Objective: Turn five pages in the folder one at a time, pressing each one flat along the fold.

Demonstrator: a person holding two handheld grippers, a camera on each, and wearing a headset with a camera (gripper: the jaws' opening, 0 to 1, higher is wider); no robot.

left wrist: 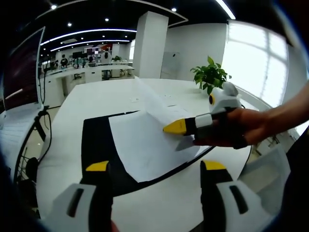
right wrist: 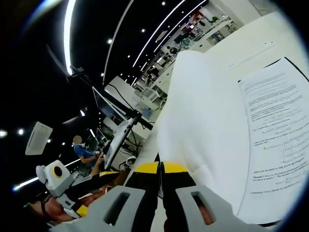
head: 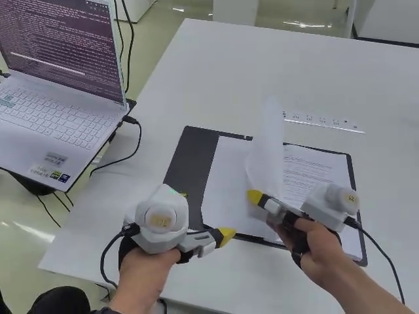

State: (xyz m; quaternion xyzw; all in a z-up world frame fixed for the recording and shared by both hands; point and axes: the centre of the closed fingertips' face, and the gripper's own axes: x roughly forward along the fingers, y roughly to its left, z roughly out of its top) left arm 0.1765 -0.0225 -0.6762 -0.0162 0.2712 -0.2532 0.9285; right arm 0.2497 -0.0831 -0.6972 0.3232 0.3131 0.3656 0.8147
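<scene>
A black folder (head: 190,163) lies open on the white table, a blank turned sheet (head: 226,190) on its left half and a printed page (head: 314,170) on its right. My right gripper (head: 256,196) is shut on the lower edge of a lifted page (head: 267,150), which stands nearly upright over the fold. In the right gripper view the yellow jaws (right wrist: 159,168) meet on that page (right wrist: 203,121), with the printed page (right wrist: 275,125) beyond. My left gripper (head: 224,235) hovers open at the folder's near edge, holding nothing. The left gripper view shows its own jaws (left wrist: 154,166) apart, and the right gripper (left wrist: 176,126) ahead.
An open laptop (head: 59,85) sits on a stand at the left, its cables (head: 127,147) trailing toward the folder. A white power strip (head: 321,121) lies behind the folder. A potted plant (left wrist: 212,75) stands farther off.
</scene>
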